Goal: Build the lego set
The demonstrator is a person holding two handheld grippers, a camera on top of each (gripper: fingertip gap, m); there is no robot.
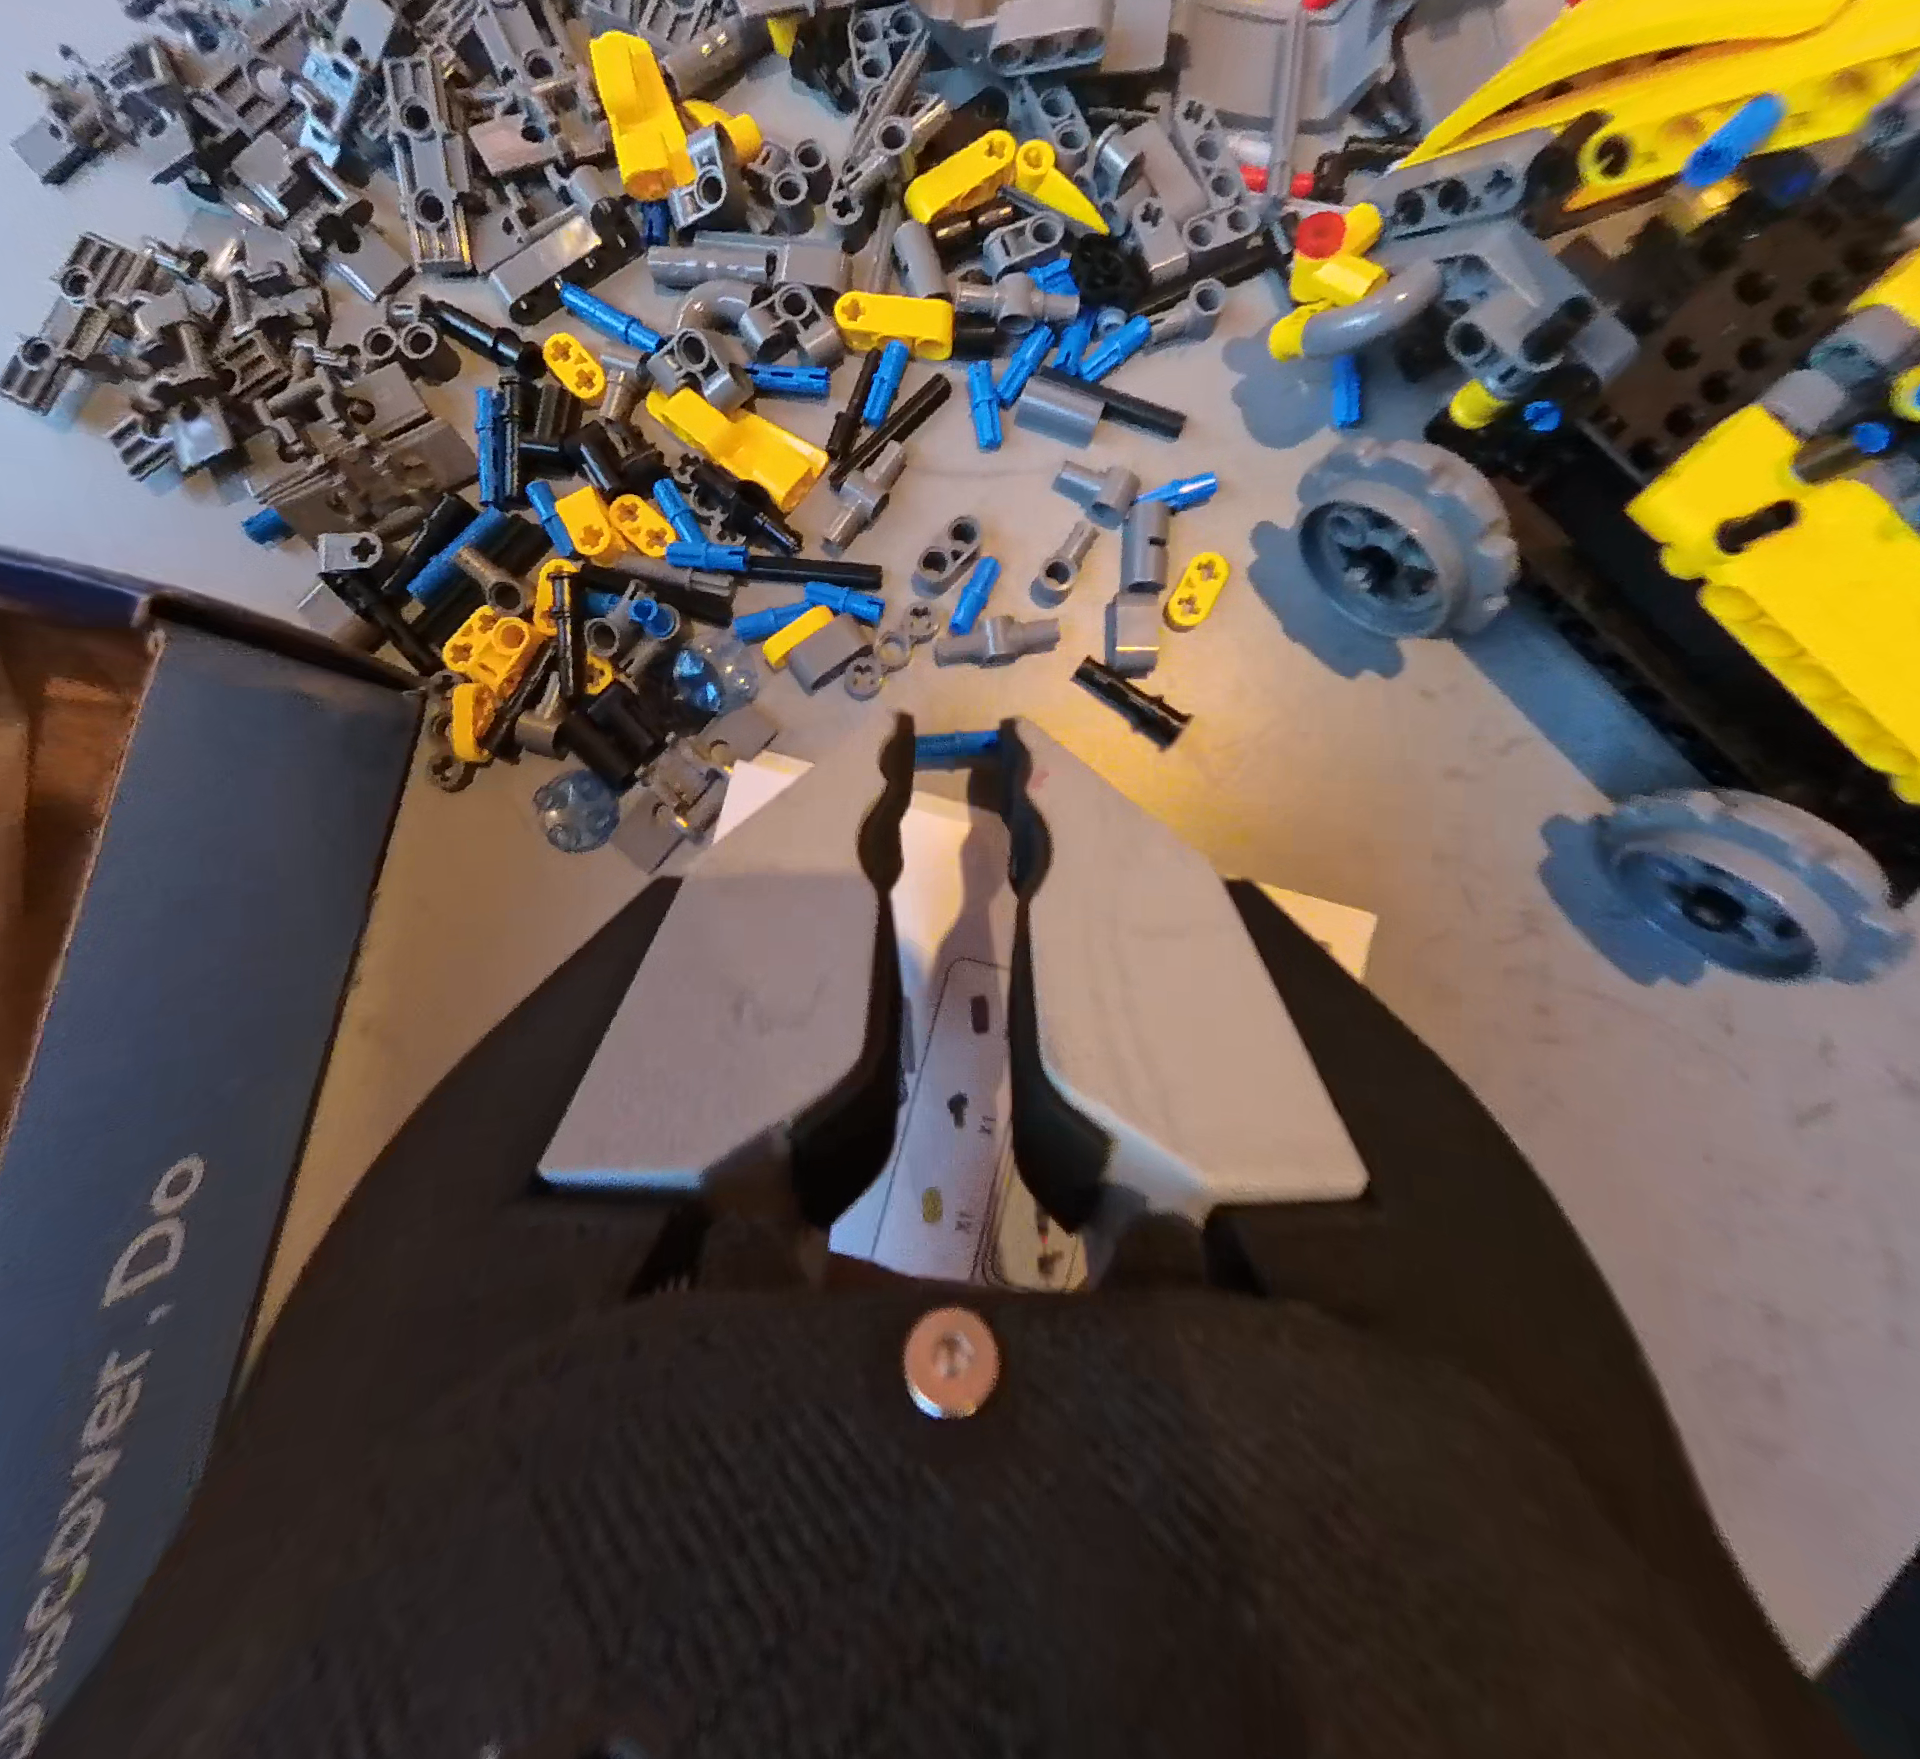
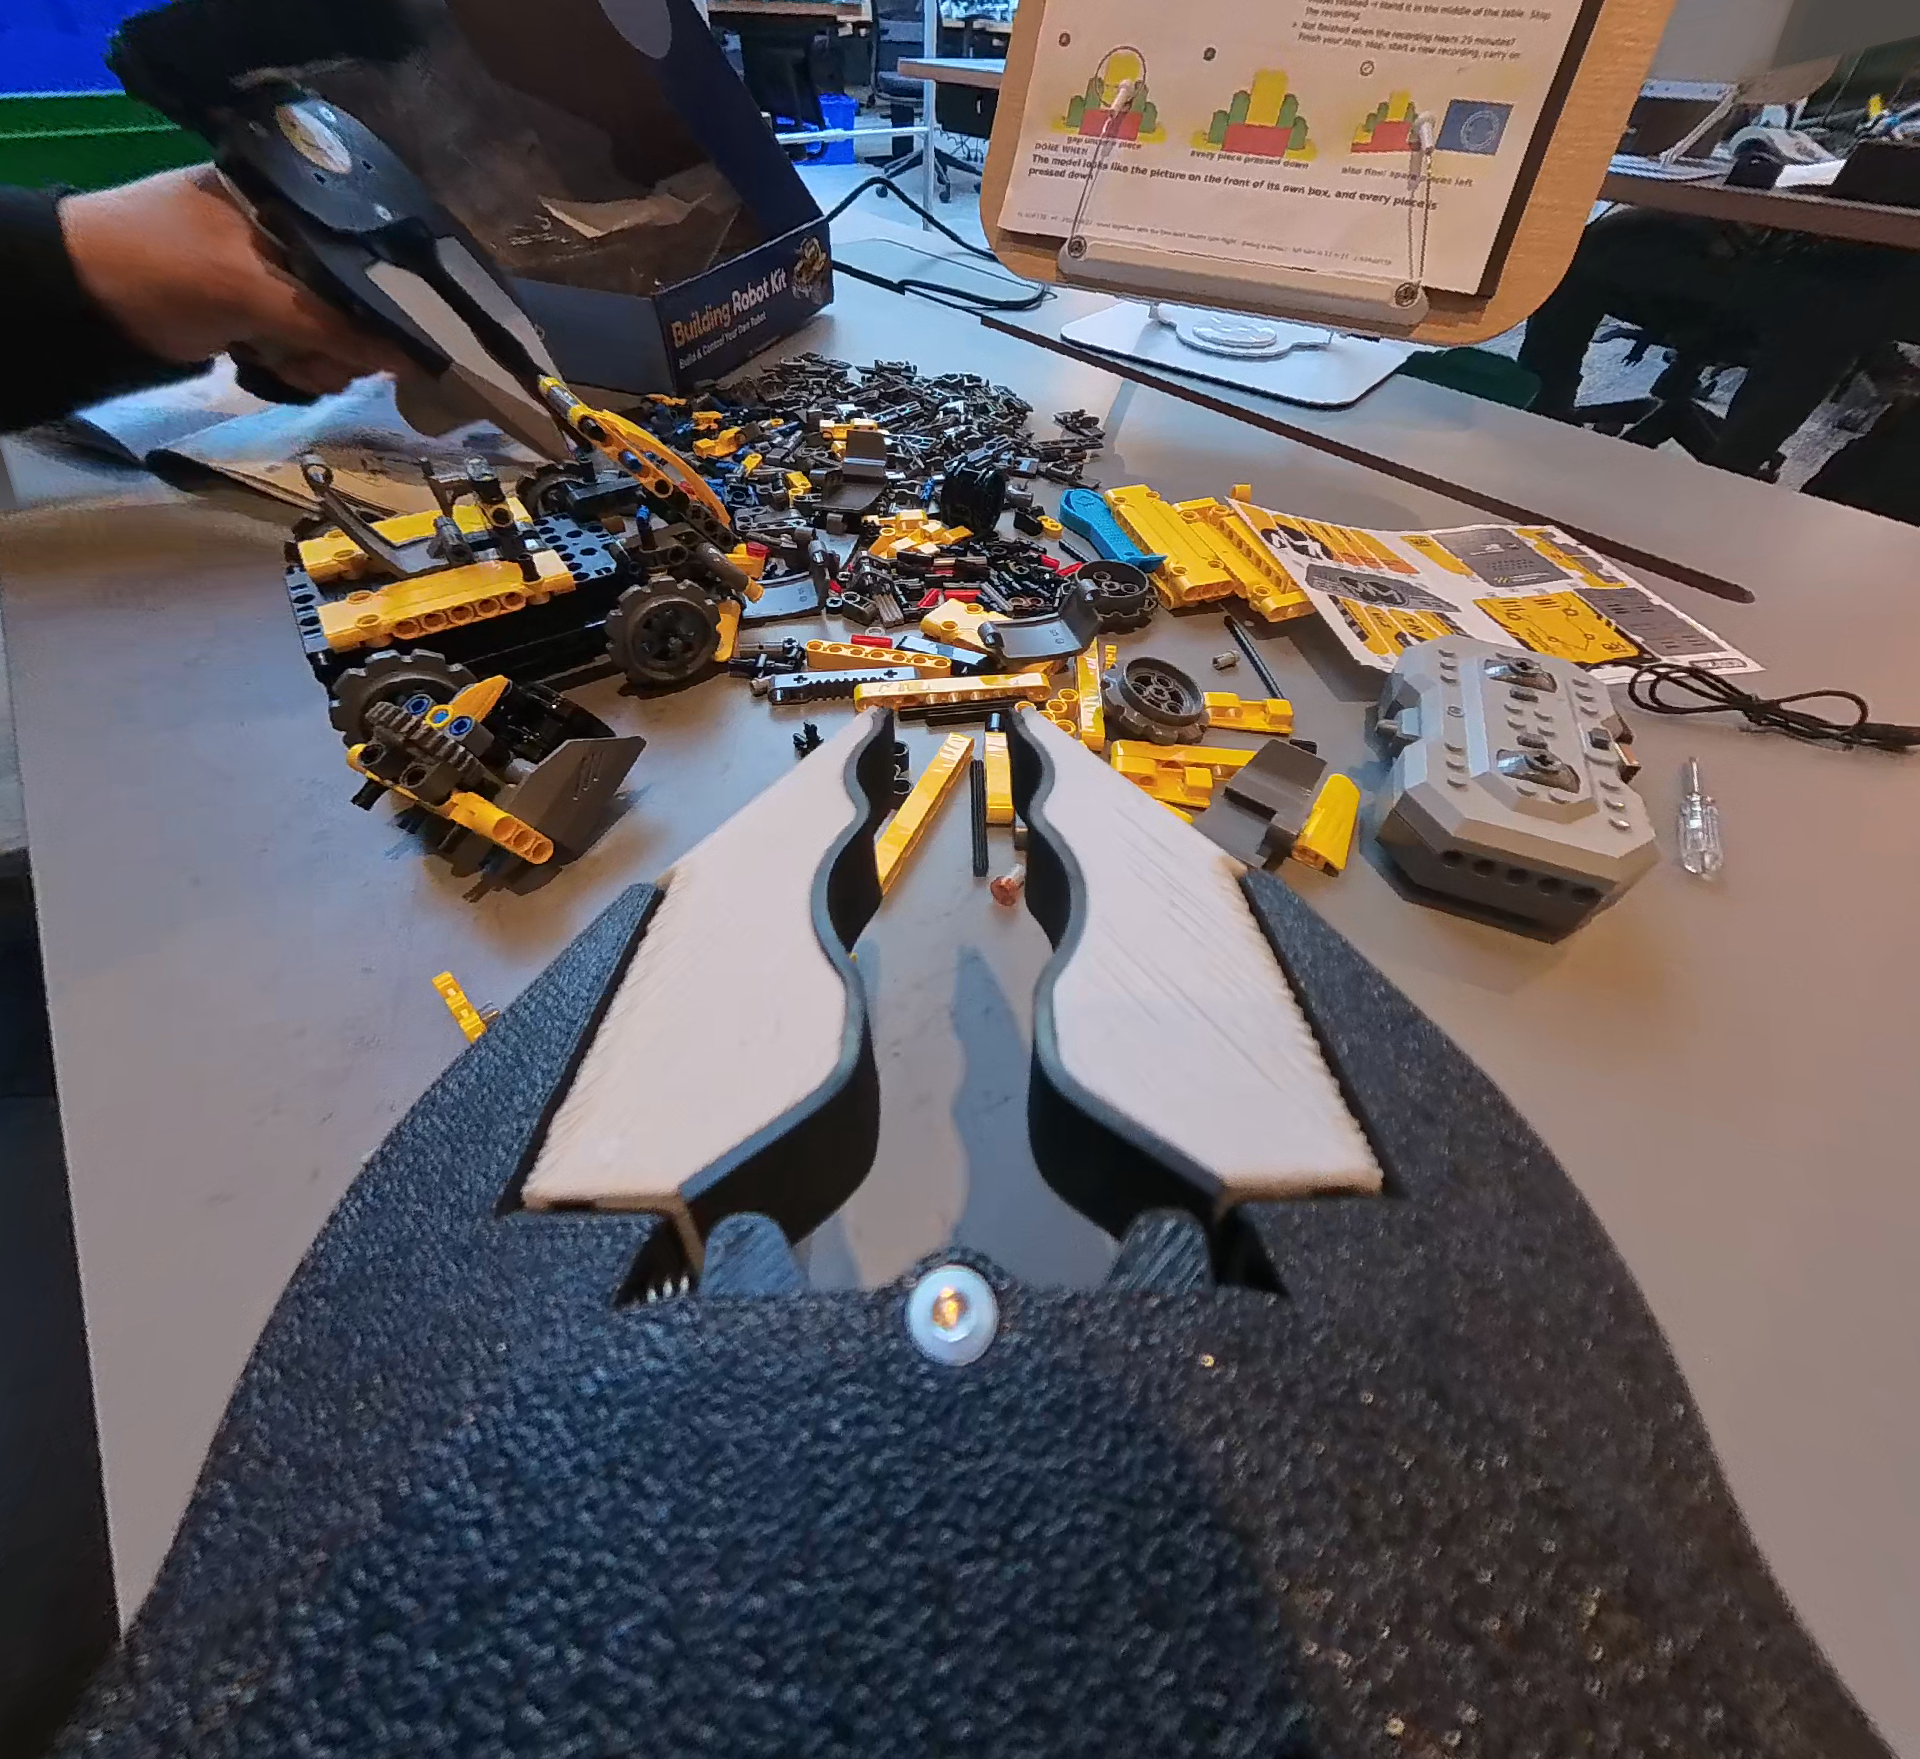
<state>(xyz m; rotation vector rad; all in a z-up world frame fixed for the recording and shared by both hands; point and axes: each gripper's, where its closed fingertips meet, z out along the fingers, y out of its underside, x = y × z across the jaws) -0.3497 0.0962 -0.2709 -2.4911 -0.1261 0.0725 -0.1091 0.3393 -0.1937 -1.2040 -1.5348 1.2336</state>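
Left gripper [image 1: 957, 741] pinches a blue pin [image 1: 956, 745] at its fingertips, above the parts pile [image 1: 665, 338]. Only the right wrist view shows the printed instruction sheet [image 2: 1320, 47] and lettered box [image 2: 582, 151]. Right gripper [image 2: 951, 722] is spread, empty.

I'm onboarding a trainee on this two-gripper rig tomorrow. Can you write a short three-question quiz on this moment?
1. True or false: the left gripper is shut on a blue pin.
2. The right gripper is: A) shut on a wheel, B) open over loose yellow beams, C) holding the screwdriver.
3. Fill in: the partly built yellow and black vehicle sits on the ____ side of the right wrist view.

Key: 1 true; 2 B; 3 left.
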